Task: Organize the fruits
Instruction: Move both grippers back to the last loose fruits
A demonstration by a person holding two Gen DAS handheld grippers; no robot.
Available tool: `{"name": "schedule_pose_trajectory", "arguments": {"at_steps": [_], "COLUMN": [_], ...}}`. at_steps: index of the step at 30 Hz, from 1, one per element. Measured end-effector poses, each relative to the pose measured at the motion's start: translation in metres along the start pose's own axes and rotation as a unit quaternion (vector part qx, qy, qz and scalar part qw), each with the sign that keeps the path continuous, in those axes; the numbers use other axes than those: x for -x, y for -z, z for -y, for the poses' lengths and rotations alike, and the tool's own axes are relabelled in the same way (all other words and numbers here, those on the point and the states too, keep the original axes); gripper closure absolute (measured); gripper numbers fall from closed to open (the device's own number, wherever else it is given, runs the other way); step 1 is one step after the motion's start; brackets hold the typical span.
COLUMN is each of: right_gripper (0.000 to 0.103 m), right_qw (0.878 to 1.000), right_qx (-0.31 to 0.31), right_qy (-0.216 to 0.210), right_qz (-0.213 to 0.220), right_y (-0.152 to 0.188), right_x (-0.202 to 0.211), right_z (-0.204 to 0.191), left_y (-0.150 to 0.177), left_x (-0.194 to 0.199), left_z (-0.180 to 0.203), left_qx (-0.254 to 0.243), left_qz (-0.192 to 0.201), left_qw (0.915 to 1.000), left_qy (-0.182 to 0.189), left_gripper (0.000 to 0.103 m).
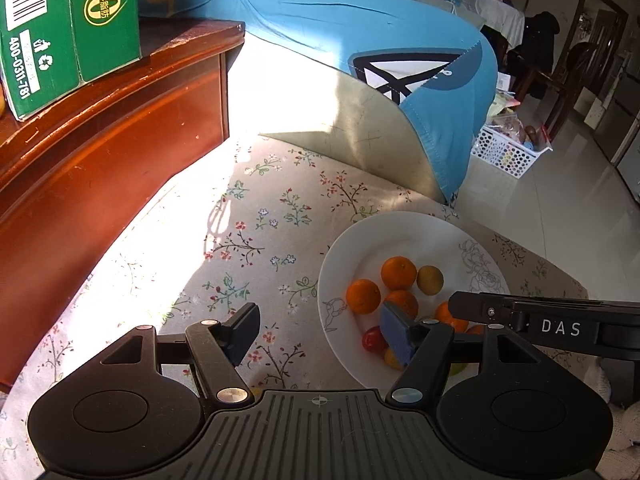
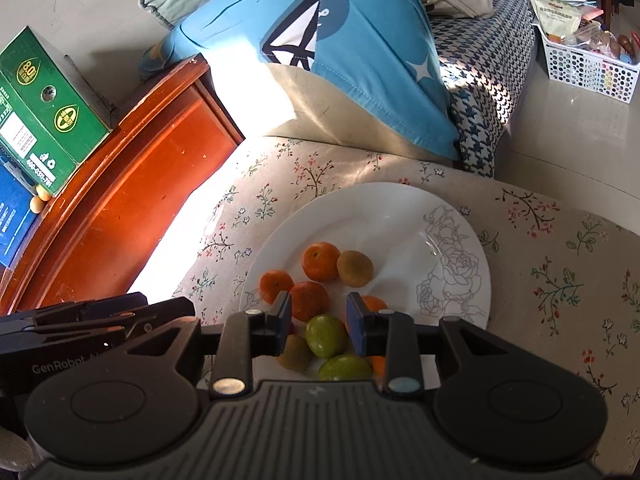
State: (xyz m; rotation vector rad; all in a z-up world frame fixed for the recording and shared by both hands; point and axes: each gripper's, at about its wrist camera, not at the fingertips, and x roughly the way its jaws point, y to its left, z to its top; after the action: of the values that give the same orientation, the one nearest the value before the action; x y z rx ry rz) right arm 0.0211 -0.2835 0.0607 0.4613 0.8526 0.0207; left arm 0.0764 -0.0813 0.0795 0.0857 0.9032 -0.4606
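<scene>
Gathering fruit onto 1 white plate [image 2: 400, 216] on the flower-print surface [image 1: 248, 240]; looks close to finished, judging from the pile sitting in the near half of the plate and none lying loose on the cloth. Possibly left to fetch: 2 small yellowish round things [image 2: 40, 198] up on the wooden cabinet [image 2: 132, 200] at far left, beside the green box [image 2: 44, 112]; too small to say whether fruit.

Counted in the right wrist view: 3 whole oranges [image 2: 320, 261], plus orange bits partly hidden behind the right gripper [image 2: 319, 322], likely 1 or 2 more; 2 brownish-green kiwi-like fruits [image 2: 355, 268]; 2 green fruits [image 2: 326, 335]. Seen only in the left wrist view: 1 small red fruit [image 1: 374, 339] and a yellow one, mostly hidden behind the finger.

Left gripper [image 1: 320, 330] spread wide and empty, hanging above the plate's near left rim, nothing between the fingers. Right gripper parted a little, straddling 1 green fruit without pressing on it; pads standing clear either side, so apparently let go rather than pinched.

Farther off: blue cushion [image 1: 360, 32], white basket [image 2: 588, 68] on the floor.
</scene>
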Motion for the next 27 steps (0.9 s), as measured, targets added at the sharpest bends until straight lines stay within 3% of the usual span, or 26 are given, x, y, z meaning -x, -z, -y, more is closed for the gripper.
{"name": "schedule_pose_trajectory", "arguments": {"at_steps": [10, 27], "right_gripper": [0.071, 0.071], "right_qw": [0.999, 0.988], "right_qx": [0.033, 0.106], "right_qy": [-0.029, -0.059], "right_qz": [-0.026, -0.091], "right_y": [0.026, 0.078], "right_x": [0.003, -0.014], "right_z": [-0.026, -0.07], "left_y": [0.017, 0.044], "left_x": [0.018, 0.009], "left_z": [-0.025, -0.053], "left_qx": [0.022, 0.023], "left_qz": [-0.002, -0.038], "left_qw": [0.9997, 0.998], "left_qy": [-0.014, -0.045], "left_gripper": [0.036, 0.036]}}
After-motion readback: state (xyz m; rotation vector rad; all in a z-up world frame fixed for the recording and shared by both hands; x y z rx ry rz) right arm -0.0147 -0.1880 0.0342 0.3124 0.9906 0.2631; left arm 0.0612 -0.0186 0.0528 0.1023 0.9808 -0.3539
